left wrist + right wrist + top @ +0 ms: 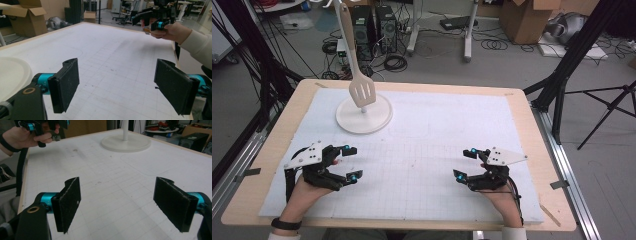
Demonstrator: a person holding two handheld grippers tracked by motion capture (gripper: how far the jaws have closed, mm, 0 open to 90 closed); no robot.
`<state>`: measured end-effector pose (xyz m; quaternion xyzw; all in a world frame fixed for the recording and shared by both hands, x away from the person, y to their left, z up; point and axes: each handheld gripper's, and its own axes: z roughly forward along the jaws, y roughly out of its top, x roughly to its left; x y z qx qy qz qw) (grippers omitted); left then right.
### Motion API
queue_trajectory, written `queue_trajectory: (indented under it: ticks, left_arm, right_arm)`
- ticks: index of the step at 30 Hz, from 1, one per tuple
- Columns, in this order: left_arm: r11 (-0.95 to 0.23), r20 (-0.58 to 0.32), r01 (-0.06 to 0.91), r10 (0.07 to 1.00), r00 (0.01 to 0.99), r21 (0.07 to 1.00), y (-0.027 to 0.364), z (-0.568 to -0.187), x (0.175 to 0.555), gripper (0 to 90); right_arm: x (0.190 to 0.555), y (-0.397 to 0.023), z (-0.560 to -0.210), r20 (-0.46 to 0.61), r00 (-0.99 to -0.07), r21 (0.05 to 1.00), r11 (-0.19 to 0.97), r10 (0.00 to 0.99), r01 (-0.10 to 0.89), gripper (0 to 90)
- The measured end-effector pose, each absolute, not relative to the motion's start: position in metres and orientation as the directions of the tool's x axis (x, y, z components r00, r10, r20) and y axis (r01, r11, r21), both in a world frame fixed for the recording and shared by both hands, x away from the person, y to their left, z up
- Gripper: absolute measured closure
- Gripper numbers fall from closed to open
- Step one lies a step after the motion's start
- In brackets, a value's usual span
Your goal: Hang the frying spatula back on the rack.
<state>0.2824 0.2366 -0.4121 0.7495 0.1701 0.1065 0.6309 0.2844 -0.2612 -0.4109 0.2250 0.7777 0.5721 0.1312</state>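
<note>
Seen from the high view, the left claw (350,162) sits low over the near left part of the white gridded mat (427,145) on the bench (277,140), jaws wide with nothing in them. The right claw (466,163) mirrors it on the near right, also spread wide and empty. Back left on the mat there's a round white stand base (379,117) with a slotted spatula (362,92) hanging upright above it, well apart from both claws.

In the left gripper view, both black pads (65,83) stand far apart over bare mat, the stand base's rim at the left edge, the other hand (172,31) across the bench.

Right gripper view is the same deal: pads (68,202) wide, nothing between, stand base (126,143) far ahead.
</note>
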Motion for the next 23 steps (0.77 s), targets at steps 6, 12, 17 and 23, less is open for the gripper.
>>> queue_trajectory:
  ticks: [6, 12, 17, 23]
  left_arm:
    - [-0.147, -0.060, 0.123, 0.375, 0.925, 0.982, 0.2357, -0.4153, 0.2820, 20.5]
    - [-0.140, -0.077, 0.134, 0.353, 0.932, 0.981, 0.2354, -0.4186, 0.2828, 21.1]
    - [-0.143, -0.073, 0.132, 0.361, 0.930, 0.981, 0.2353, -0.4193, 0.2824, 20.6]
    - [-0.142, -0.077, 0.136, 0.361, 0.929, 0.981, 0.2359, -0.4199, 0.2820, 20.5]
  right_arm:
    - [0.2842, -0.2625, -0.4129, 0.054, -0.864, 0.948, 0.246, 0.501, 0.203, 20.9]
    - [0.2833, -0.2644, -0.4131, 0.060, -0.861, 0.949, 0.240, 0.506, 0.207, 20.9]
    - [0.2833, -0.2649, -0.4128, 0.056, -0.860, 0.951, 0.235, 0.507, 0.201, 20.9]
    - [0.2834, -0.2658, -0.4126, 0.055, -0.861, 0.951, 0.235, 0.506, 0.199, 20.9]
